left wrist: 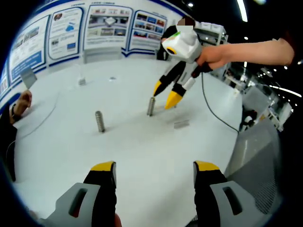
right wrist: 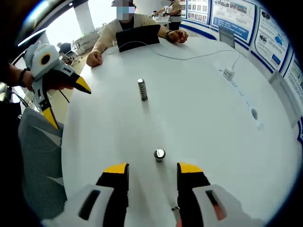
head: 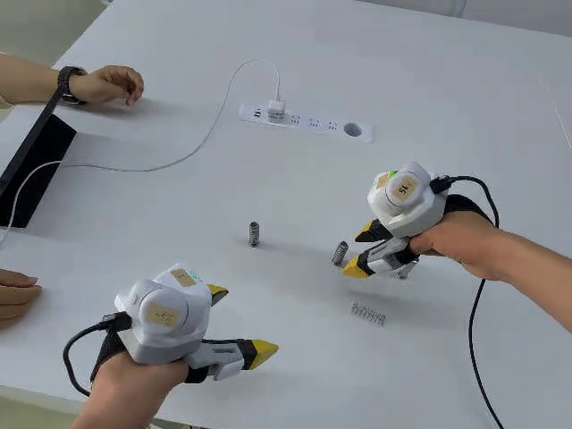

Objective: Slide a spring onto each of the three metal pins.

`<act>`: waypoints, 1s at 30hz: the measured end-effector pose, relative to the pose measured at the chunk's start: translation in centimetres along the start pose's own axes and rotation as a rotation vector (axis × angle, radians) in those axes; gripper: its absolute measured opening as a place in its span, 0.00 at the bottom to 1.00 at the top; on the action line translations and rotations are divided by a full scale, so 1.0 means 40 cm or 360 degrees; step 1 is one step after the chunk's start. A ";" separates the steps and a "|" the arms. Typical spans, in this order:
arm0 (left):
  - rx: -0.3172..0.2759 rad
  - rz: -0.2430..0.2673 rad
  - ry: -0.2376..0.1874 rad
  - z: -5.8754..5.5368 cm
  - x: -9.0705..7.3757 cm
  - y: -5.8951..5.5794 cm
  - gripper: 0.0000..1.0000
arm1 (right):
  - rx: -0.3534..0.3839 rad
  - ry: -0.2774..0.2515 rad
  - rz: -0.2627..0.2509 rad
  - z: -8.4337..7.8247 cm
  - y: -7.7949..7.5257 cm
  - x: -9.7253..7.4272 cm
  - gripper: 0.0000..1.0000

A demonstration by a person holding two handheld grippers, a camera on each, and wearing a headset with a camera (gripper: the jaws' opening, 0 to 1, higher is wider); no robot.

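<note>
Right tool beside sprung pin; loose spring near.

No legible text anywhere

We see a white desk carrying a white power strip with a white charger plugged into it. From the charger a thin white cable curves across the desk towards a black laptop at the edge. Beside the laptop rests a seated person's forearm, wearing a black wristwatch. Blue-framed posters line the wall, and a grey mesh chair stands by the desk.
</note>
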State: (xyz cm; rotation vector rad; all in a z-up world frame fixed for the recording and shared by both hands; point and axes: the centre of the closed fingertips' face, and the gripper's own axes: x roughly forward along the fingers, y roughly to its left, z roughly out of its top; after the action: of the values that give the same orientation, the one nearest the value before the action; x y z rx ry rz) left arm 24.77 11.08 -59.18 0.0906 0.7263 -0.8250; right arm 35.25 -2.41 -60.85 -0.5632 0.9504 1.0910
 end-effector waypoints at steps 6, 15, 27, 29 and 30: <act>0.0024 0.0000 -0.0009 0.018 -0.002 -0.002 0.67 | 0.0070 -0.0083 -0.0006 -0.003 0.024 -0.020 0.49; 0.0045 -0.0017 -0.0001 0.027 0.001 -0.013 0.68 | 0.0226 -0.0262 -0.0047 -0.008 0.055 -0.048 0.60; 0.0059 -0.0026 -0.0003 0.046 0.008 -0.018 0.68 | 0.0315 -0.0327 -0.0101 -0.041 0.066 -0.063 0.62; 0.0058 -0.0026 -0.0003 0.049 0.008 -0.019 0.68 | 0.0341 -0.0348 -0.0107 -0.042 0.069 -0.066 0.62; 0.0057 -0.0026 -0.0004 0.049 0.008 -0.018 0.68 | 0.0355 -0.0358 -0.0111 -0.043 0.070 -0.068 0.62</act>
State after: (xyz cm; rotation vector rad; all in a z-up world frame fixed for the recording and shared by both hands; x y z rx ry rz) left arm 25.50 9.69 -57.74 0.1159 0.7105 -0.8537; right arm 31.64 -3.99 -59.23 -0.2822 0.8354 0.9487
